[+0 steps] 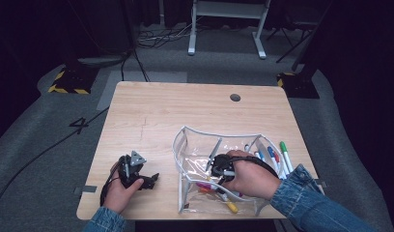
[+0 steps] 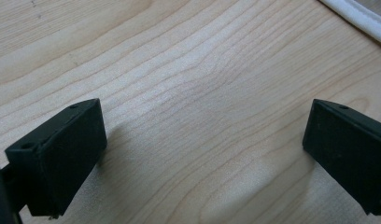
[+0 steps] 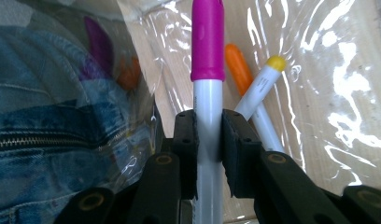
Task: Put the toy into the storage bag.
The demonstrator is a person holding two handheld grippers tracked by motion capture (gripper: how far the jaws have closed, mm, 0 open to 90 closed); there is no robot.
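1. Your right gripper (image 3: 208, 135) is clamped on the white barrel of a pink-capped marker (image 3: 208, 42); both pads press its sides, and the cap stands clear beyond the jaws.
2. In the high view your right hand (image 1: 250, 176) covers that gripper and the held marker, inside the clear pouch (image 1: 185, 140) near the table's (image 1: 151, 111) near right corner.
3. Just past the held marker, an orange marker (image 3: 237, 63) and a yellow-capped marker (image 3: 265, 81) lie on the pouch floor, their lower ends hidden behind the jaw.
4. Your left gripper (image 2: 205, 154) stands wide open over bare wood with nothing between the jaws, near the table's near left corner.
5. More markers (image 1: 277, 154) lie by the pouch's far right side, blurred through plastic.
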